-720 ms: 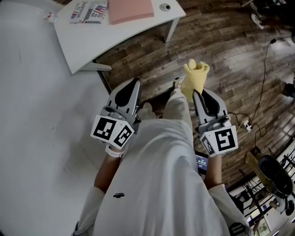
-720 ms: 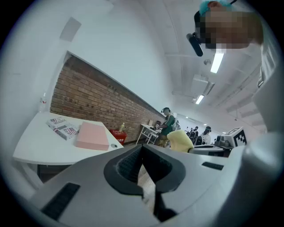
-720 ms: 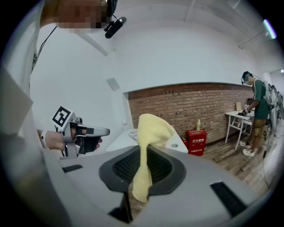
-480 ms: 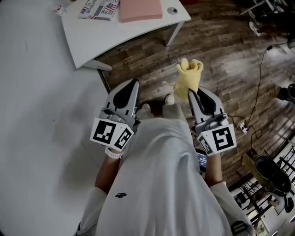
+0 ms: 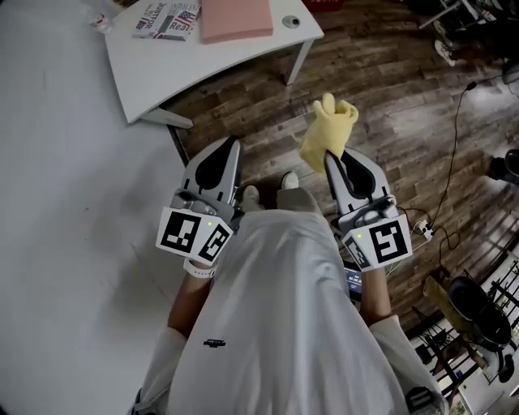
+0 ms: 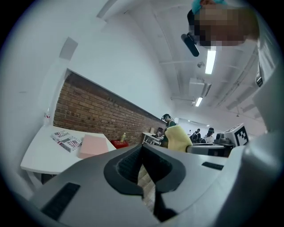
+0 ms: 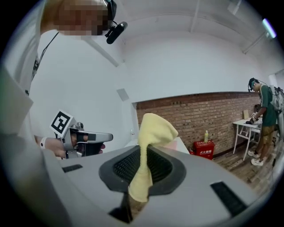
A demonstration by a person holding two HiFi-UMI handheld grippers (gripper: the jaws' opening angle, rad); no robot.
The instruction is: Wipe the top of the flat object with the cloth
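Note:
In the head view a pink flat pad (image 5: pixel 235 18) lies on a white table (image 5: pixel 203 65) at the top, well ahead of both grippers. My right gripper (image 5: pixel 331 156) is shut on a yellow cloth (image 5: pixel 327 130), which sticks up bunched beyond its tips. In the right gripper view the cloth (image 7: pixel 153 128) is pinched between the dark pads of the right gripper (image 7: pixel 142 156). My left gripper (image 5: pixel 230 144) is held level beside it, shut with nothing in it. The left gripper view shows the left gripper (image 6: pixel 143 155), the pad (image 6: pixel 93 145) and the cloth (image 6: pixel 178 138).
A printed booklet (image 5: pixel 166 18) and a small round disc (image 5: pixel 290 22) lie beside the pad. A white wall (image 5: pixel 49 203) runs along the left. Cables and a power strip (image 5: pixel 422 229) lie on the wooden floor at right. A person in green (image 7: pixel 265 119) stands far off.
Both grippers stay shut and side by side. The right one and its cloth have drifted slightly left in the view, and the person's feet have shifted under them.

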